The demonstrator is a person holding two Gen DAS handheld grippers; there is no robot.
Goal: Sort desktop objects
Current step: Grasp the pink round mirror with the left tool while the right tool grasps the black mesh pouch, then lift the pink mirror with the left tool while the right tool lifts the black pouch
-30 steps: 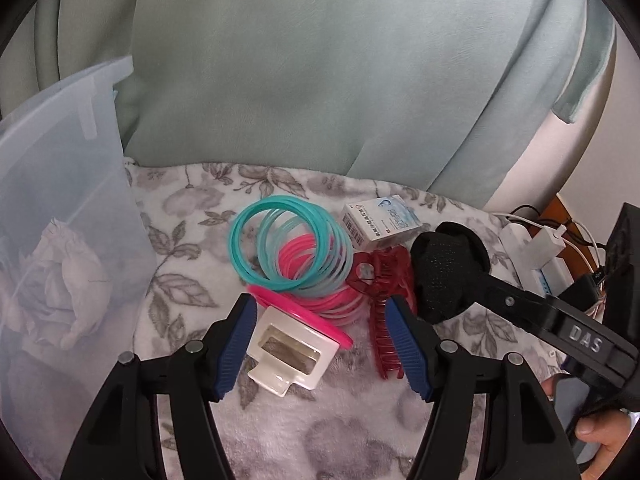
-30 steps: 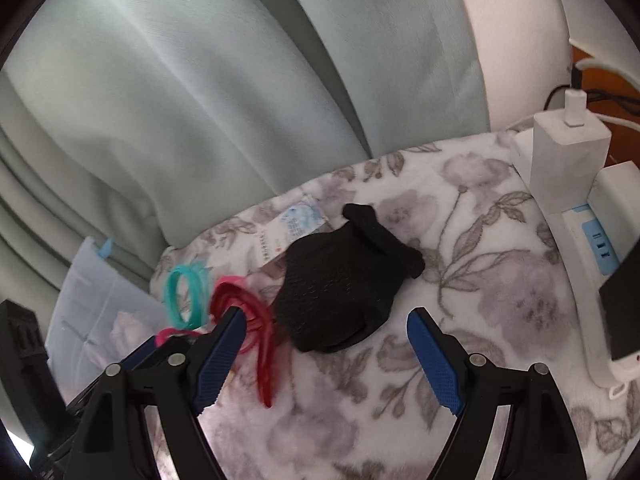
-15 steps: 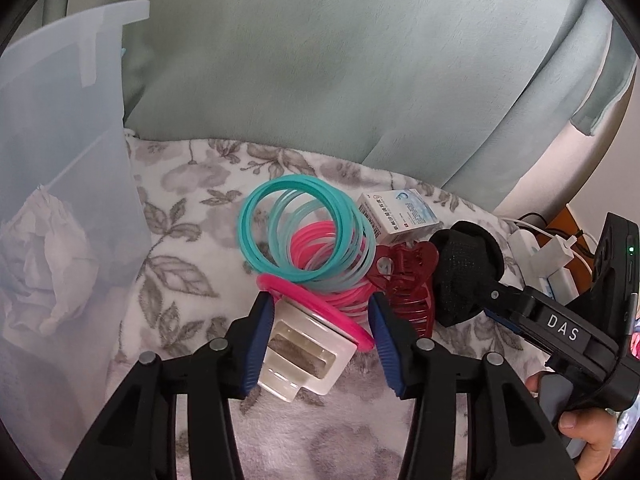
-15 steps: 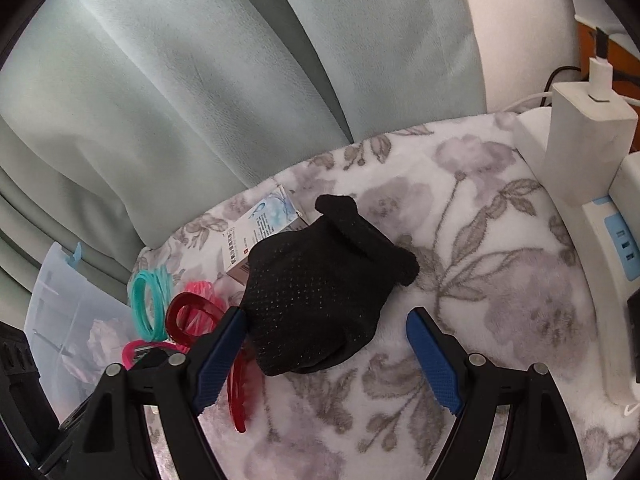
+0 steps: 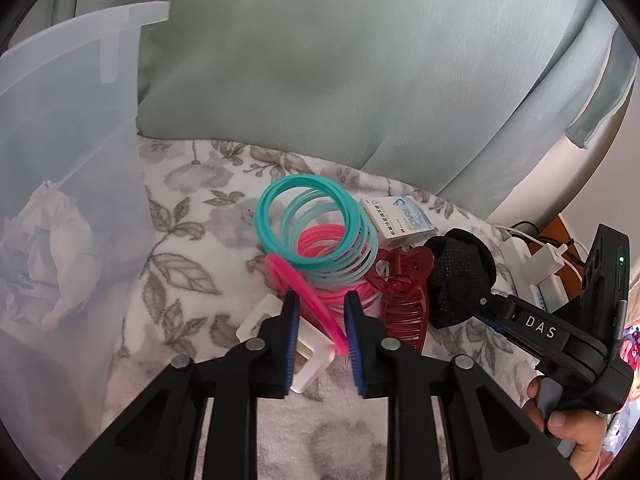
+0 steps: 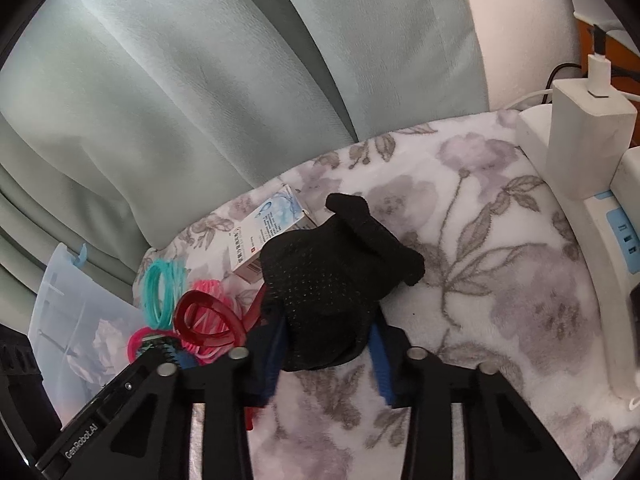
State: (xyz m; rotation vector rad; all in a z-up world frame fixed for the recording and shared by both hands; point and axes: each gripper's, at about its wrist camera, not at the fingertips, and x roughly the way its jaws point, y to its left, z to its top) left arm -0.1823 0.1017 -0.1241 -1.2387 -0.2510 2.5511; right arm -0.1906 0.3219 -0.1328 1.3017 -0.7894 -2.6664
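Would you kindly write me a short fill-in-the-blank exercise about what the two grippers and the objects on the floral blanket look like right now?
1. The right gripper has its jaws closed around the ____ glove.
2. The left gripper has a ____ ring of the coil between its jaws.
3. The dark red hair claw lies between the coil and the ____.
4. A translucent ____ stands at the left edge of the left wrist view.

Missing words: black; pink; glove; bin

Both tongs angled downward, left tongs (image 5: 320, 316) and right tongs (image 6: 326, 344) just narrowed, nearly closed.
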